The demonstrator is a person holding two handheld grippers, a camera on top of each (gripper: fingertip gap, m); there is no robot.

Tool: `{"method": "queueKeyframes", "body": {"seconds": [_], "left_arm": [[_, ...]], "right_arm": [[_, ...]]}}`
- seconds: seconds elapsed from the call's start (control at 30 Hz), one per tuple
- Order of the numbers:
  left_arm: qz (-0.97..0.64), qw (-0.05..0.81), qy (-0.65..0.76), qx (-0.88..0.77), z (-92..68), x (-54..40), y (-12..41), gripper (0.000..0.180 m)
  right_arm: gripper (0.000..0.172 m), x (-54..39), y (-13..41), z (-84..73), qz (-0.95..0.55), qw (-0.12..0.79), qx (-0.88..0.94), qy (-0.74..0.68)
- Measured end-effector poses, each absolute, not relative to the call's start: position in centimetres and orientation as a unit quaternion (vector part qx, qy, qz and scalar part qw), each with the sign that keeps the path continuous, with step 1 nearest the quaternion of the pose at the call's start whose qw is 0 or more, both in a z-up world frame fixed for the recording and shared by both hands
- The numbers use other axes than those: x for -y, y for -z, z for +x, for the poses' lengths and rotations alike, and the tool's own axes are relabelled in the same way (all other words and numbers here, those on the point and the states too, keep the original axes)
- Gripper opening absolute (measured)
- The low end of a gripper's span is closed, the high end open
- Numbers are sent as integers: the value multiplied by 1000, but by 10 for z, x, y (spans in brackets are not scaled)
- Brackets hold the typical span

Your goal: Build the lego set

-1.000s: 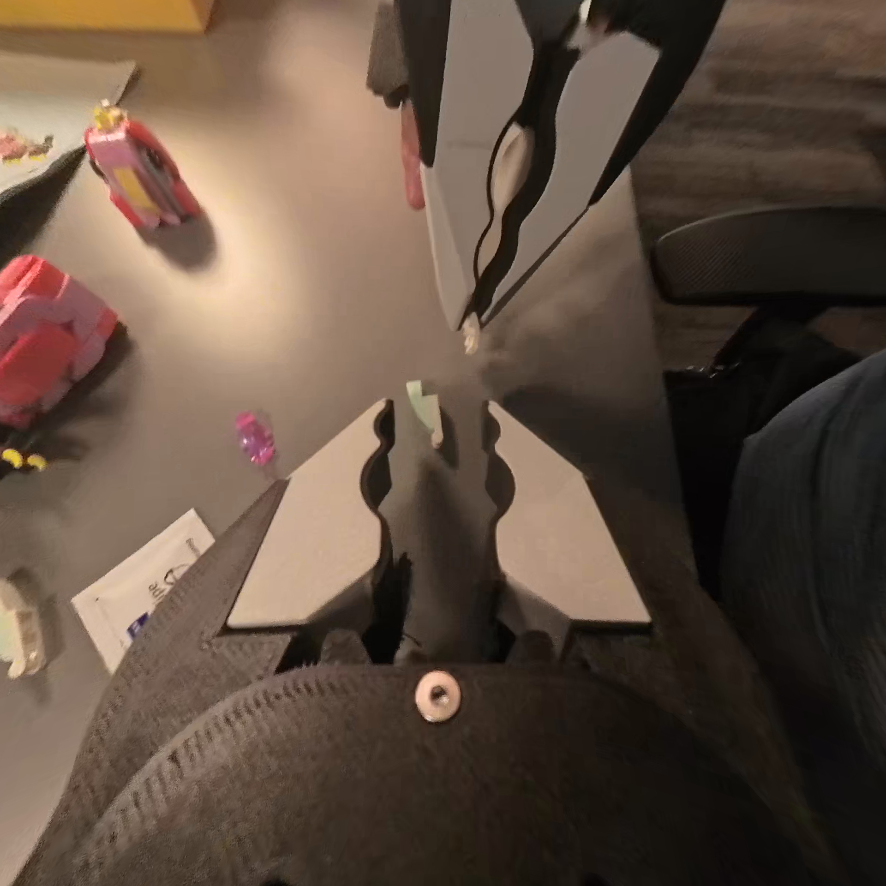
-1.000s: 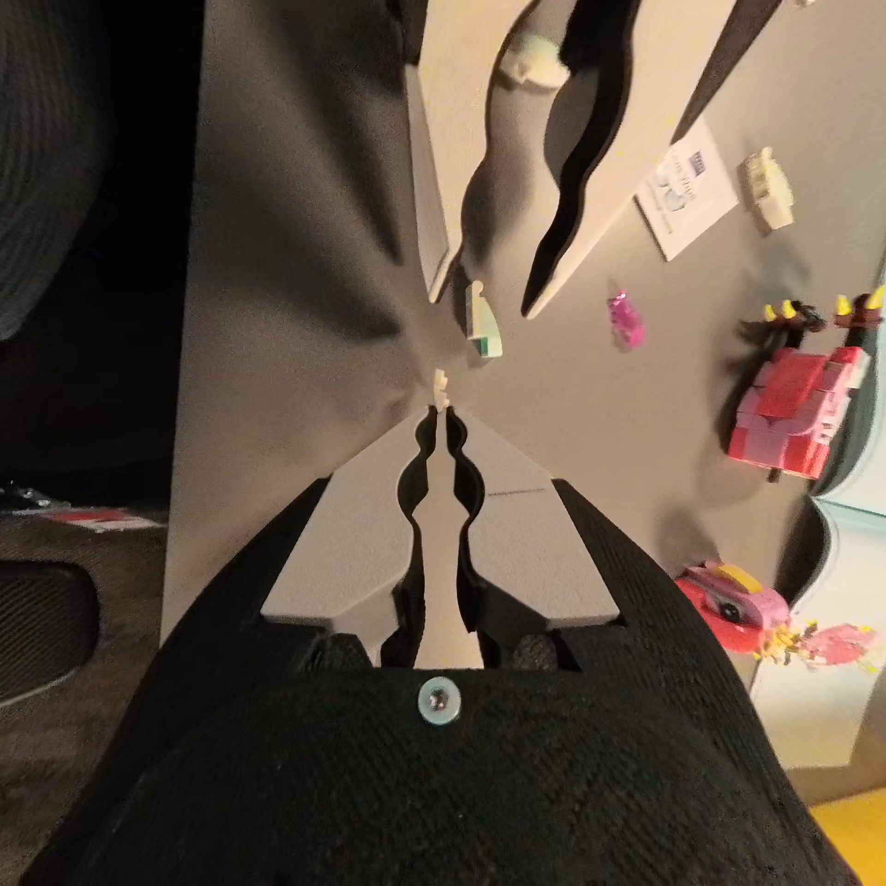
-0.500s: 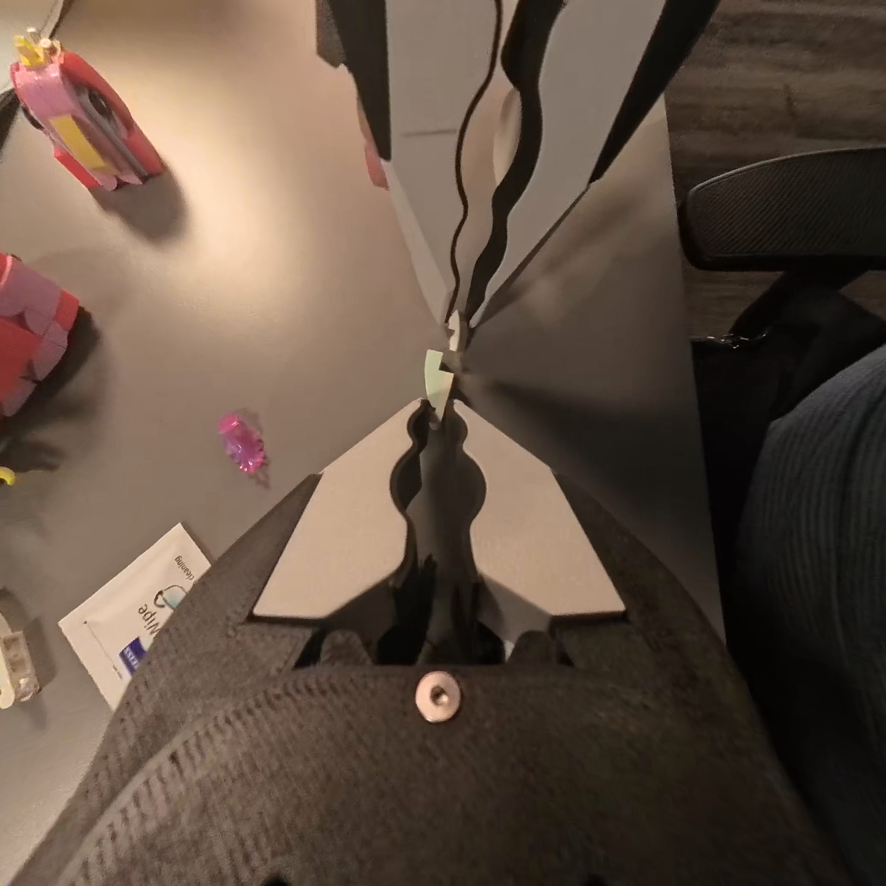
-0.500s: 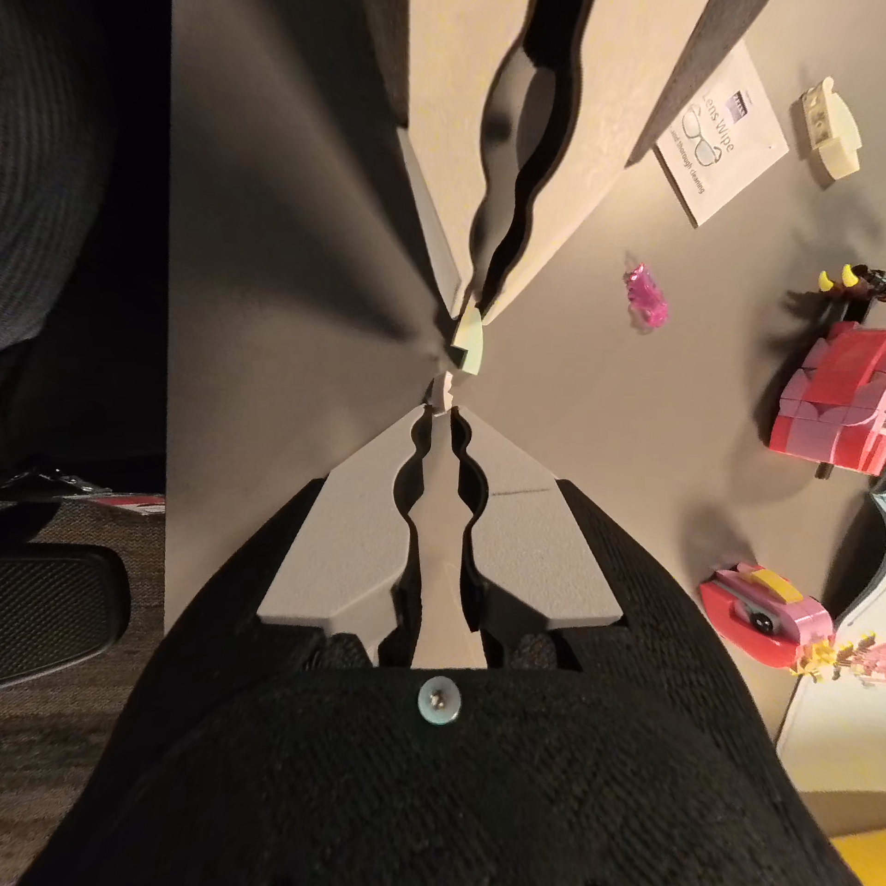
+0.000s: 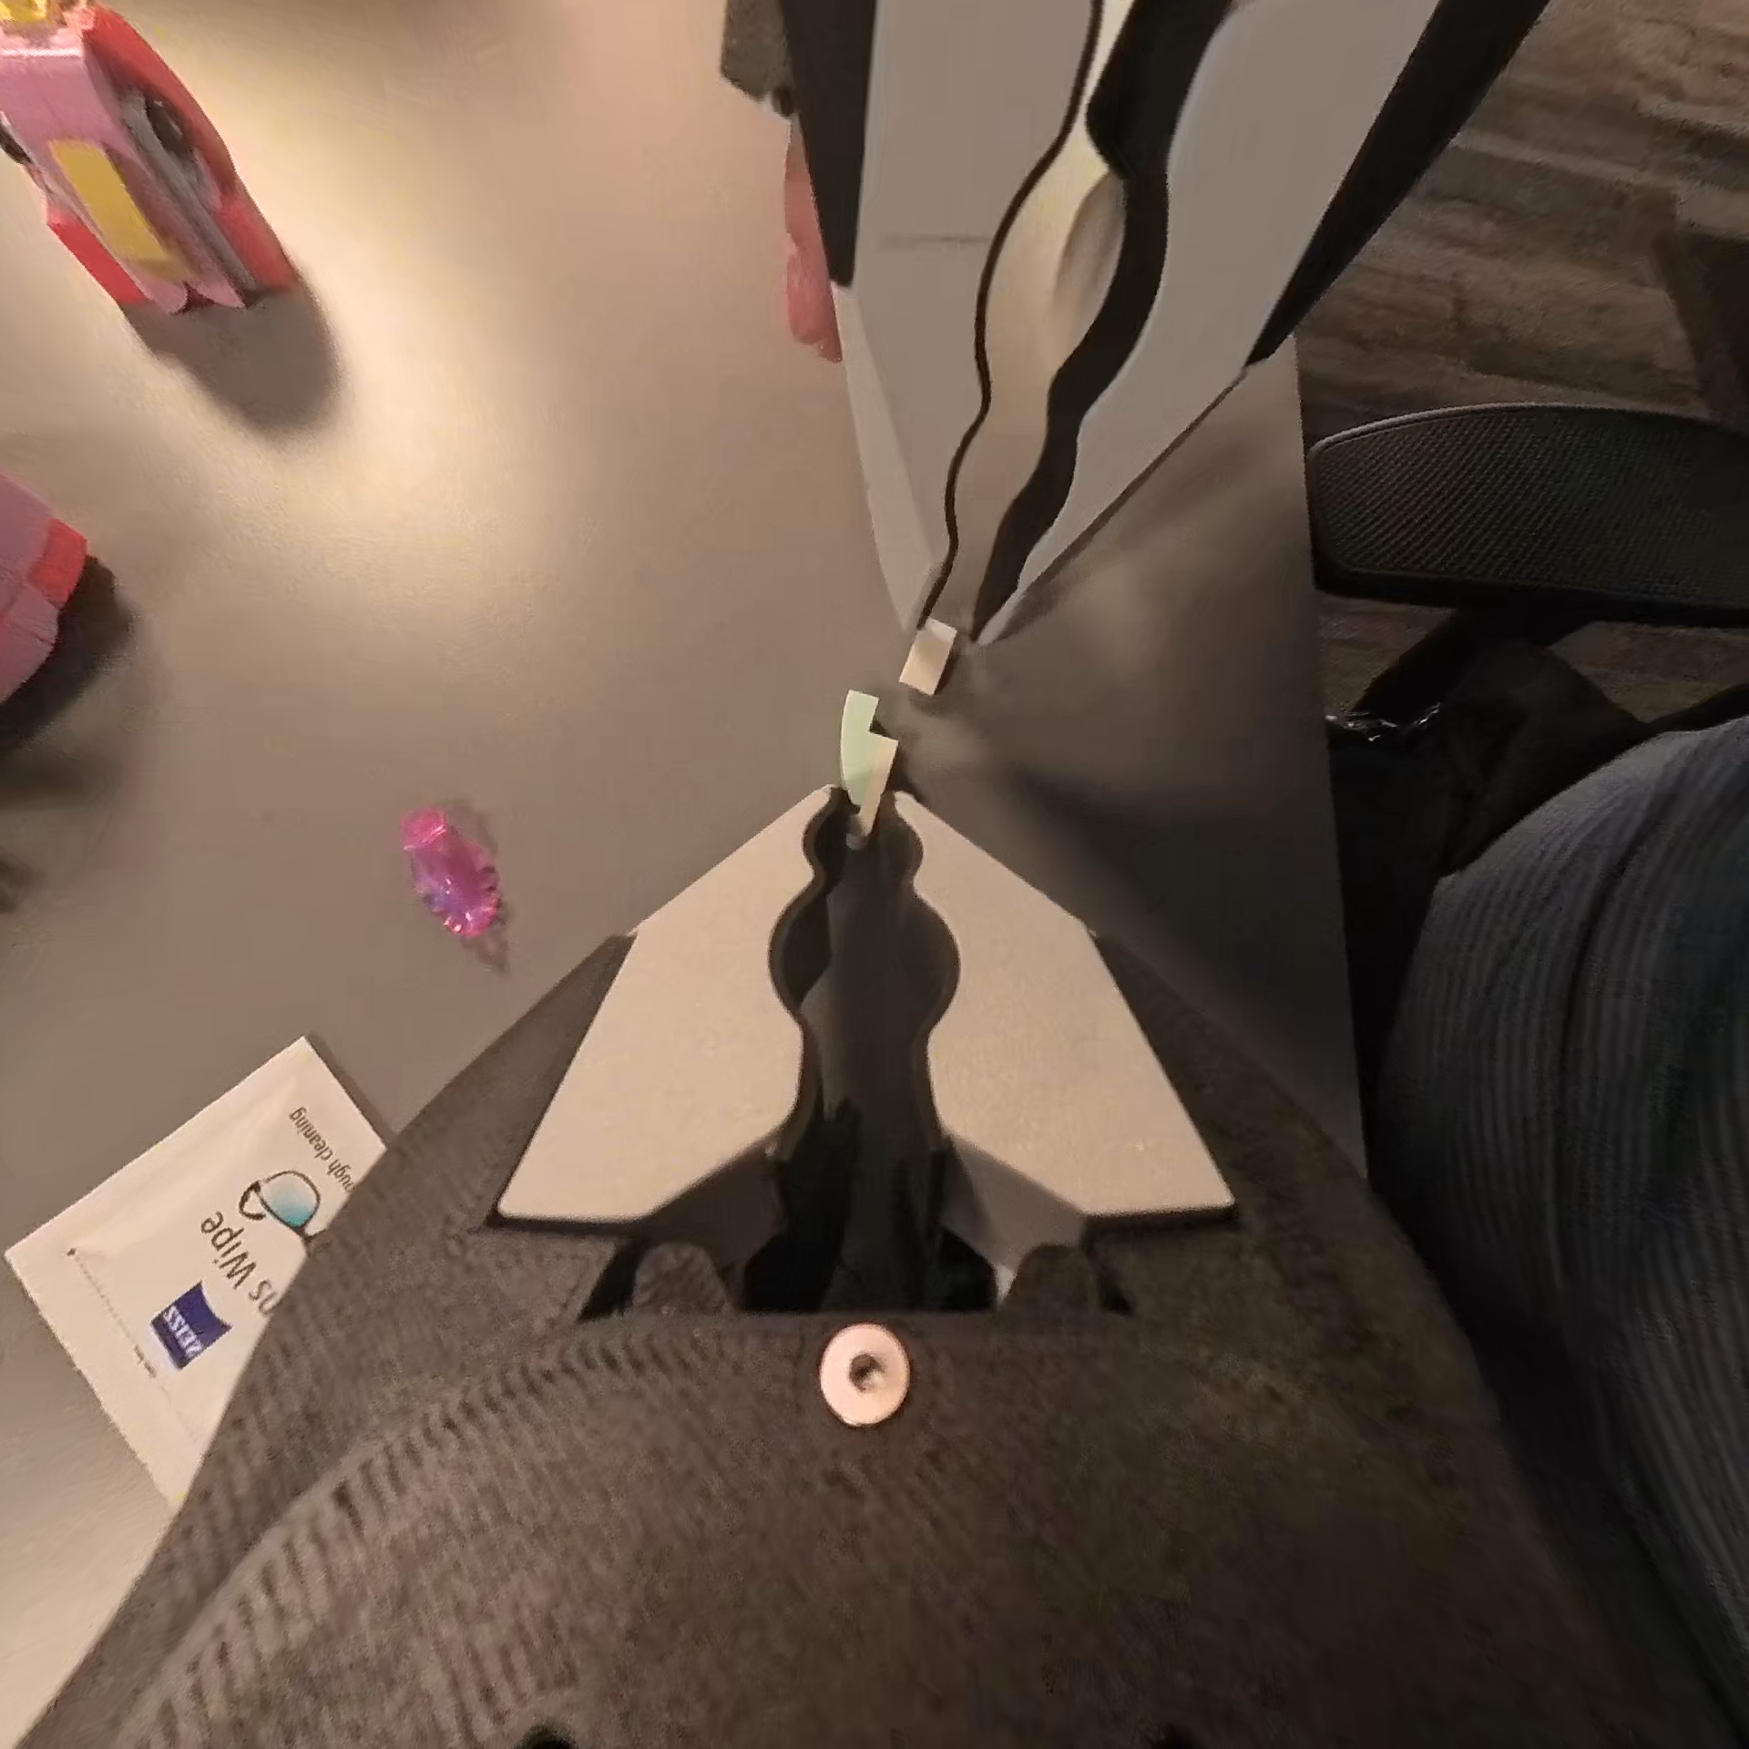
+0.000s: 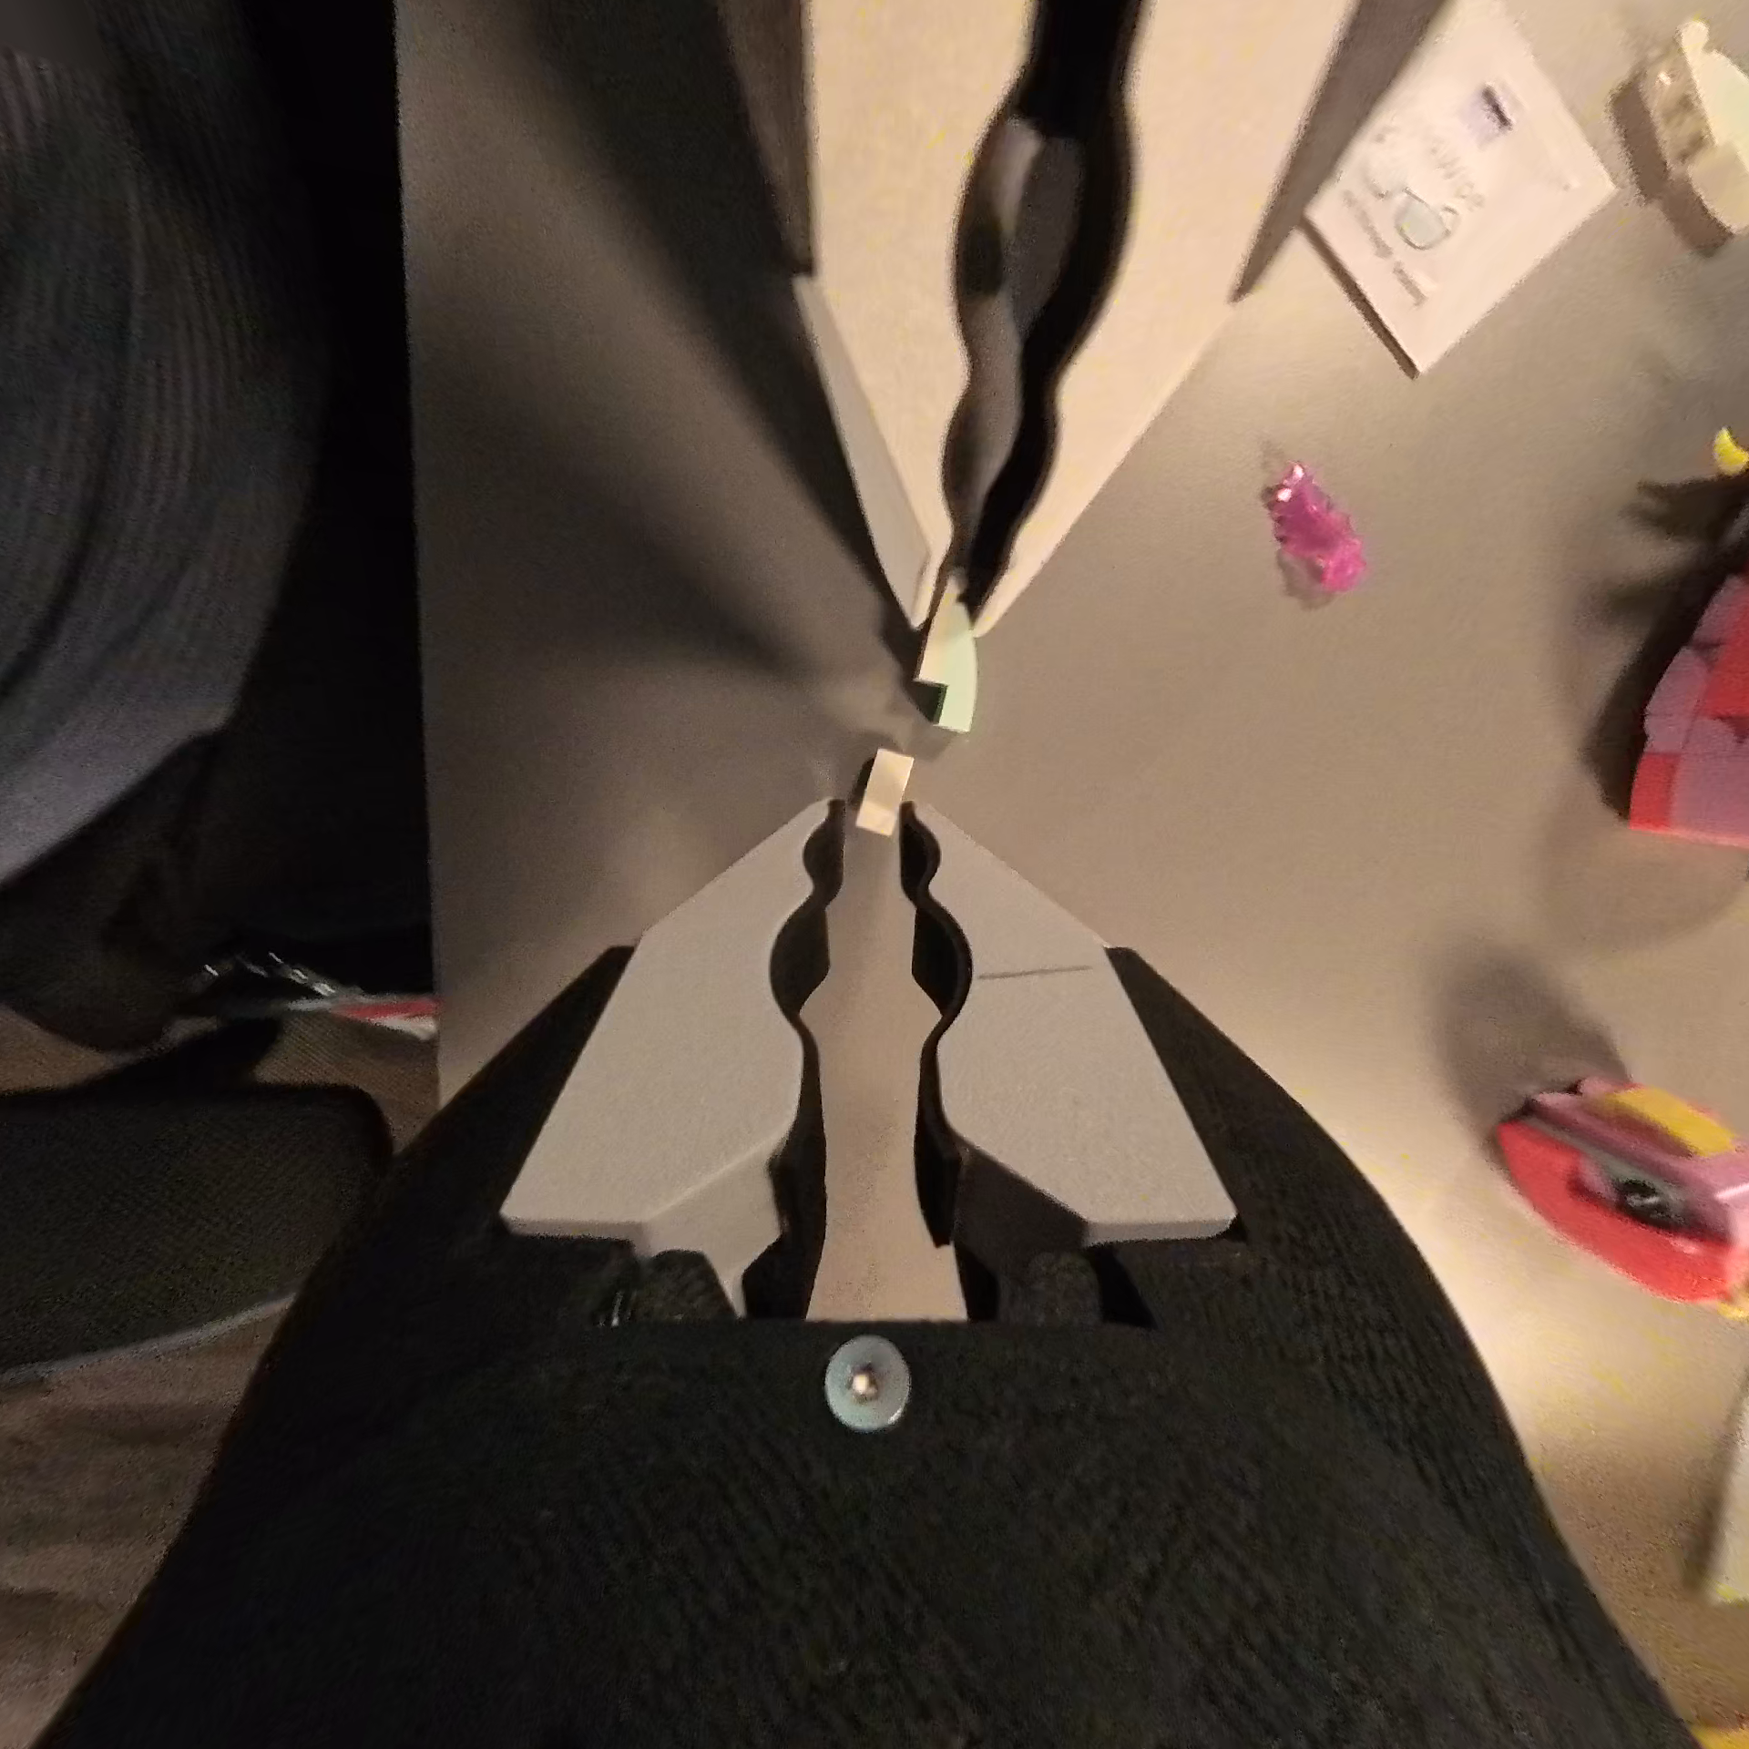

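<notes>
left gripper (image 5: 866,809) grabbed green piece (image 5: 859,733).

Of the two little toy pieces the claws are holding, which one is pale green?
The curved pale green piece, pinched in the left claw. The one in the right claw is a small cream block.

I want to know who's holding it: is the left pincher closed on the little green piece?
Shut: the left gripper pinches the curved pale-green brick between its fingertips, lifted off the table.
</notes>
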State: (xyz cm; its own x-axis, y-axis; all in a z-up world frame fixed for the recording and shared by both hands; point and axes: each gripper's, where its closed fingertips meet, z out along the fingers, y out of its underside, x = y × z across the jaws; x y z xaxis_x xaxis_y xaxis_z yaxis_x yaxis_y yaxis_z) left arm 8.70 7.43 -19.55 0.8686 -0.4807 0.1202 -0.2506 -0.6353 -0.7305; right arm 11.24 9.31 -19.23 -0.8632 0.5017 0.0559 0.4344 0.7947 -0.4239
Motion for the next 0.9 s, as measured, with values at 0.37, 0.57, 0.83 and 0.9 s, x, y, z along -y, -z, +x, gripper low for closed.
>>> {"method": "queueKeyframes", "body": {"seconds": [0.37,0.57,0.83,0.9], "left_arm": [[-880,409,121,-208,91,-75,187,35],[-848,463,149,-210,108,-80,162,22],[-845,464,157,-214,114,-81,160,15],[-839,480,137,-215,113,-84,156,4]], "right_arm": [[6,-95,187,100,-185,219,943,-168],[6,-91,163,98,9,406,912,-55],[6,-83,142,100,96,492,865,-17],[6,-84,140,99,101,499,861,-7]]}}
